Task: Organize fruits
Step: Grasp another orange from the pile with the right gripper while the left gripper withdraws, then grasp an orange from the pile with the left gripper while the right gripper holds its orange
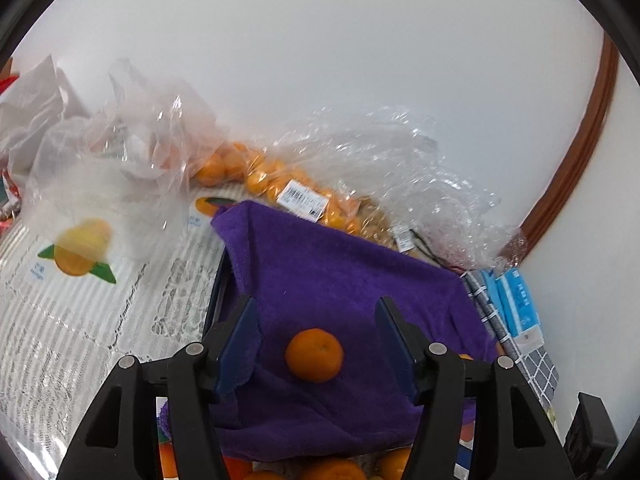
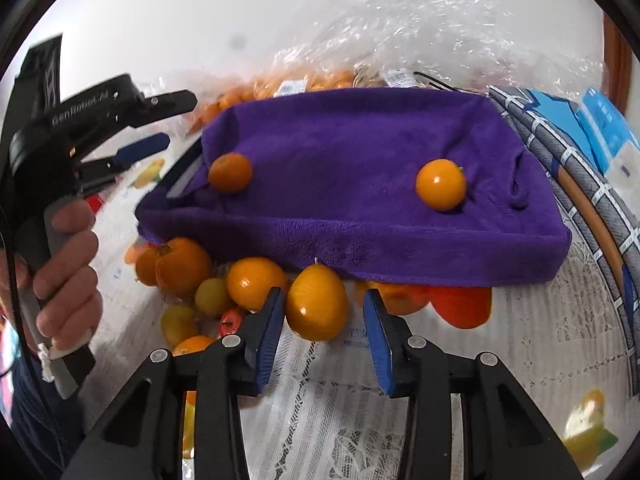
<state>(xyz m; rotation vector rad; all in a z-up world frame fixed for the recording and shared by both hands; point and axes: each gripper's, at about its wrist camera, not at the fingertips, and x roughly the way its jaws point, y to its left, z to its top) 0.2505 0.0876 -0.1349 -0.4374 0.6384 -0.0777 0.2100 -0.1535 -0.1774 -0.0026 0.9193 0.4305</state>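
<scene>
Small orange citrus fruits lay in several places when we looked. One matte orange mandarin [image 1: 314,355] sat on top of a purple fleece towel [image 1: 340,272] draped over a box-shaped thing, and it lay between the blue pads of our left tool [image 1: 316,314], whose jaws stood spread, well clear of the fruit on both sides. In the right wrist view the same mandarin [image 2: 230,172] rested near the towel's left edge, with a glossy round orange fruit [image 2: 441,185] apart from it toward the right side.

A loose heap of orange and yellow fruits [image 2: 224,284] sat on the lace-patterned white worktop [image 2: 460,368] at the towel's front edge, partly tucked under it. Our right tool [image 2: 324,314] hovered over an oval glossy orange fruit [image 2: 316,303] from that heap; its left pad looked to be at the fruit's side, while a narrow gap showed at the right pad, so we saw no firm pinch. A hand [image 2: 66,272] gripped the left tool's handle.

Behind the towel, clear plastic bags of mandarins [image 1: 288,188] lay against the white wall [image 1: 320,40].
</scene>
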